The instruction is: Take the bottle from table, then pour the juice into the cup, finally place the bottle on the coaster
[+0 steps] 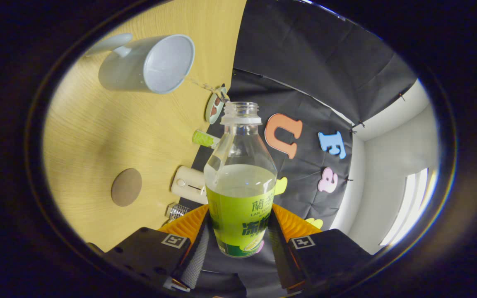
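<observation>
My gripper (238, 225) is shut on a clear, uncapped bottle (240, 182) with a green label, one finger on each side of its lower body. The view is rolled sideways, so the bottle is tilted and its liquid lies slanted toward the neck. A thin stream leaves the bottle mouth toward the pale blue-grey cup (149, 64), which stands on the wooden table (97, 136) beyond the bottle. A round brown coaster (126, 187) lies on the table, nearer to my fingers than the cup.
Along the table's far edge by the black cloth wall are a small round patterned object (215, 106), a green-and-white tube (205, 139), a cream rectangular device (189, 185) and a small clear ribbed item (177, 211). A pale spoon-like shape (108, 43) lies behind the cup.
</observation>
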Tool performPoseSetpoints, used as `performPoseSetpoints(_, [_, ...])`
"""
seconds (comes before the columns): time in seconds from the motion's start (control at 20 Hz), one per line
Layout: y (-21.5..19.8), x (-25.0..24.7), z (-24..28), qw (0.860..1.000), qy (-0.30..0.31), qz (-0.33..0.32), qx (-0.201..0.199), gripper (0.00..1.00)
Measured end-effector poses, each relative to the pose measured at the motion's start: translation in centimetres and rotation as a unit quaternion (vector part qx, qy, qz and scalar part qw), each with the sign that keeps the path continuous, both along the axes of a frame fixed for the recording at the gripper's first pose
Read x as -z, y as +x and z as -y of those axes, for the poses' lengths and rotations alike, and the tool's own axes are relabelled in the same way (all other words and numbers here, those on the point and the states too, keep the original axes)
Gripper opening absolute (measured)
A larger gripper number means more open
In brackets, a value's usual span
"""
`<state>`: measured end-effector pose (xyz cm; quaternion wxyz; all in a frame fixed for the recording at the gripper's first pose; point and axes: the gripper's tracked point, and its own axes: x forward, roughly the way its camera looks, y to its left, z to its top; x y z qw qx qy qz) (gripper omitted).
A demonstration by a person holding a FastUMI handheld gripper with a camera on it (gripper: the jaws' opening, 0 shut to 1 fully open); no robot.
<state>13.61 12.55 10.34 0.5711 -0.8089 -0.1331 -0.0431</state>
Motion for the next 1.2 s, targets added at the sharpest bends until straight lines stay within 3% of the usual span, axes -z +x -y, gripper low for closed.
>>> performPoseSetpoints(1.2, [0.2, -1.5, -1.3, 0.999, -0.038, 0.018, -0.003, 0.76])
